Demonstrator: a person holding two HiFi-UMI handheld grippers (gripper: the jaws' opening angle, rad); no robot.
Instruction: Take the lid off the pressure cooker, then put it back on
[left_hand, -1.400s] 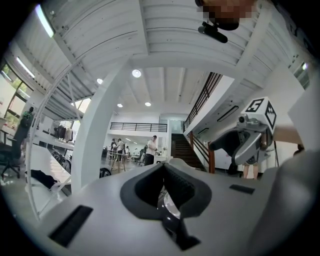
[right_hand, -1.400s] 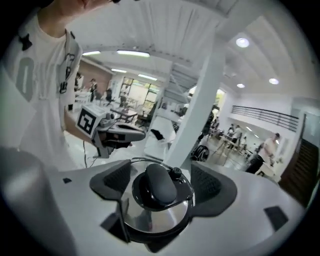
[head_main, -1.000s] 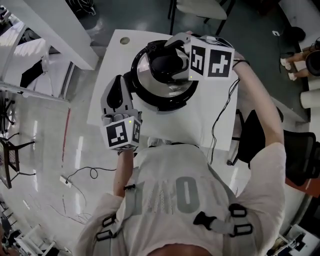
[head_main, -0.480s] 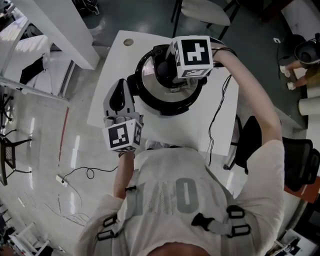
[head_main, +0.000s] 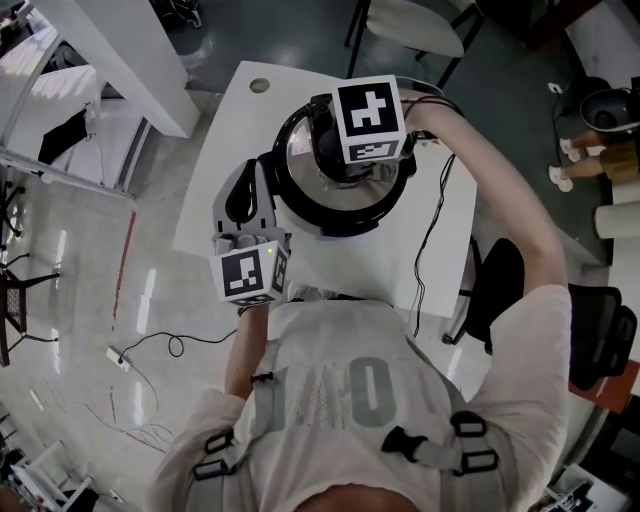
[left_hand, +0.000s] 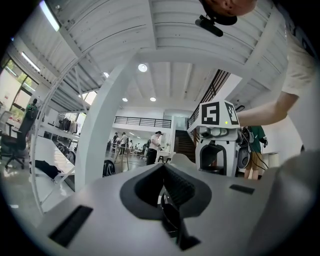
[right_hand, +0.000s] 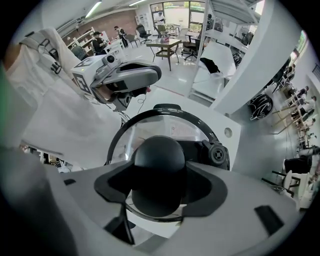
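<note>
The black pressure cooker (head_main: 345, 215) stands on the white table (head_main: 395, 265) with its shiny lid (head_main: 297, 150) on. In the right gripper view the lid's round black knob (right_hand: 159, 159) sits between the jaws of my right gripper (right_hand: 160, 189), and the pads press on its sides. From the head view that gripper (head_main: 338, 152) points straight down over the lid's middle, mostly hidden under its marker cube. My left gripper (head_main: 244, 185) lies level beside the cooker's left side, shut and empty. Its pads meet in the left gripper view (left_hand: 165, 192).
A black valve (right_hand: 218, 154) sits on the lid's rim by the handle. A black cable (head_main: 436, 225) runs across the table at the right. A black chair (head_main: 510, 285) stands to the right and a pale one (head_main: 405, 20) behind the table.
My right gripper tipped over to point straight down and sank onto the lid, and its jaws came in round the knob. The left gripper stayed where it was.
</note>
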